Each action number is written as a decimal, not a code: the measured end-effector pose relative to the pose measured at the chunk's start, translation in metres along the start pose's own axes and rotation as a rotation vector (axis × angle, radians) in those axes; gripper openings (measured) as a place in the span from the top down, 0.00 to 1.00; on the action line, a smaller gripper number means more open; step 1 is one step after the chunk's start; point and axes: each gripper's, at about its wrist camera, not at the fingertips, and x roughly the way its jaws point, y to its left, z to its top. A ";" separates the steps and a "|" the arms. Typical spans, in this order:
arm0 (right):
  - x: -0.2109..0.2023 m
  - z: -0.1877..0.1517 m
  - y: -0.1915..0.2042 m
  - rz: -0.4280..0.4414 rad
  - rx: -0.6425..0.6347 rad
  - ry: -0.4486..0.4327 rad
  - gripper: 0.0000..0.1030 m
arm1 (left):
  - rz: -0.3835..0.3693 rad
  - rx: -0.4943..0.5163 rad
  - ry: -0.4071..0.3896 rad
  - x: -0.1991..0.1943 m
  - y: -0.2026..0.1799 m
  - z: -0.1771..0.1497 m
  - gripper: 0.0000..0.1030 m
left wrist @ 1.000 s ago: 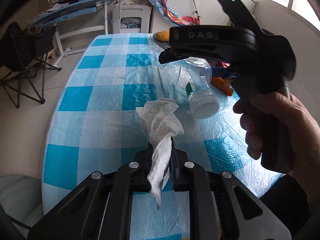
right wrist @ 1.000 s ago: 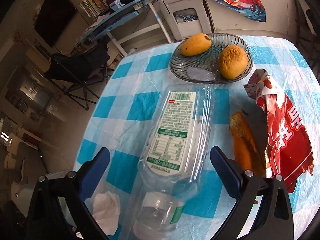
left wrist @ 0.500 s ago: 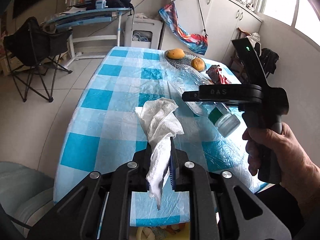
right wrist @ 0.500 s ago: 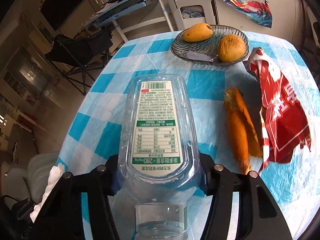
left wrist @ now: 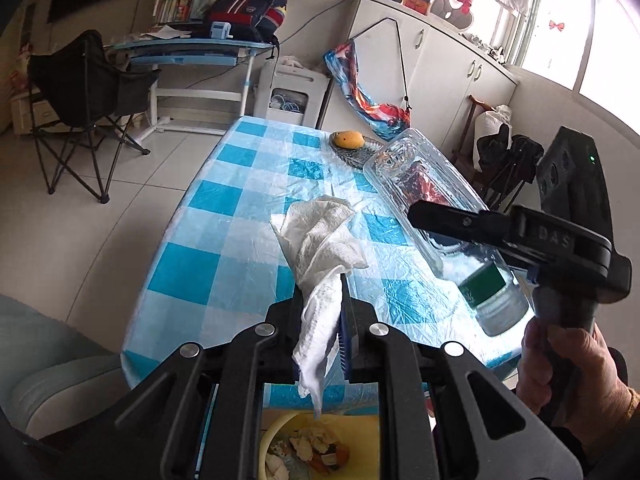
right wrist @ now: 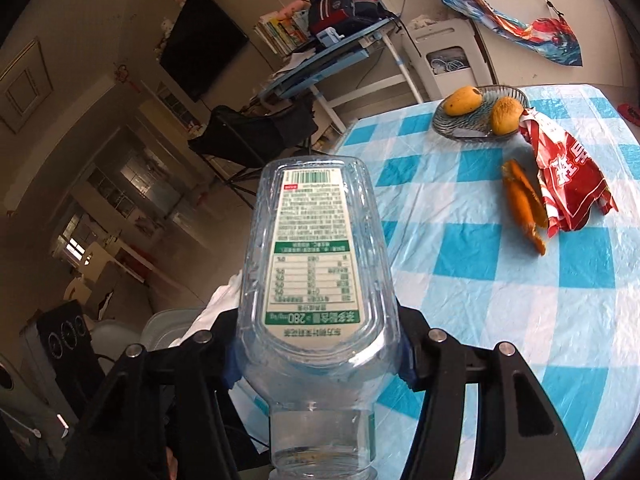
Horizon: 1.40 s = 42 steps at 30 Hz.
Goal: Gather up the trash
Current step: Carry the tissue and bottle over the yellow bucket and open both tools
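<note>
My left gripper (left wrist: 322, 320) is shut on a crumpled white tissue (left wrist: 320, 240) and holds it in the air near the table's front edge, above a yellow bin (left wrist: 320, 444) with scraps in it. My right gripper (right wrist: 316, 360) is shut on a clear plastic bottle (right wrist: 316, 264) with a white and green label, lifted off the table, neck toward the camera. The bottle also shows in the left wrist view (left wrist: 440, 216) to the right of the tissue. A red snack wrapper (right wrist: 568, 176) and an orange peel (right wrist: 524, 208) lie on the table.
The table has a blue and white checked cloth (right wrist: 500, 320). A glass dish (right wrist: 460, 128) with two mangoes stands at its far end. A folding chair (left wrist: 80, 92) and a desk (left wrist: 192, 48) stand on the floor to the left.
My right gripper closed on the bottle and lifted it off the table. Both grippers have drawn back and up from the table; the yellow bin has come into view below the tissue.
</note>
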 end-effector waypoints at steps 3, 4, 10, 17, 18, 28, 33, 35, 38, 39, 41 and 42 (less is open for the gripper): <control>-0.010 -0.023 0.012 0.025 -0.007 0.001 0.45 | -0.003 -0.008 -0.008 -0.007 0.001 -0.006 0.88; -0.011 -0.030 0.015 0.033 -0.006 0.003 0.45 | -0.005 -0.011 -0.010 -0.010 0.001 -0.008 0.88; -0.019 -0.070 0.026 0.062 0.011 0.032 0.45 | -0.012 -0.026 -0.020 -0.022 0.005 -0.016 0.88; -0.019 -0.115 0.034 0.049 0.027 0.106 0.45 | -0.030 -0.046 -0.021 -0.030 0.008 -0.022 0.88; -0.017 -0.118 0.035 0.041 0.024 0.115 0.45 | -0.033 -0.049 -0.021 -0.031 0.009 -0.023 0.88; -0.011 -0.138 0.042 -0.008 -0.023 0.175 0.45 | -0.039 -0.032 -0.008 -0.036 0.006 -0.032 0.88; -0.007 -0.144 0.042 -0.029 -0.042 0.206 0.45 | -0.035 -0.013 0.003 -0.034 0.002 -0.036 0.88; -0.006 -0.145 0.041 -0.030 -0.042 0.212 0.45 | -0.035 -0.005 0.006 -0.034 0.000 -0.038 0.88; -0.004 -0.147 0.041 -0.031 -0.046 0.219 0.44 | -0.034 0.005 0.008 -0.034 -0.003 -0.039 0.88; -0.004 -0.148 0.041 -0.032 -0.047 0.223 0.43 | -0.034 0.008 0.008 -0.034 -0.004 -0.040 0.88; -0.003 -0.149 0.042 -0.038 -0.050 0.231 0.43 | -0.033 0.013 0.010 -0.034 -0.005 -0.041 0.88; -0.002 -0.150 0.041 -0.040 -0.051 0.236 0.43 | -0.033 0.015 0.010 -0.033 -0.006 -0.041 0.88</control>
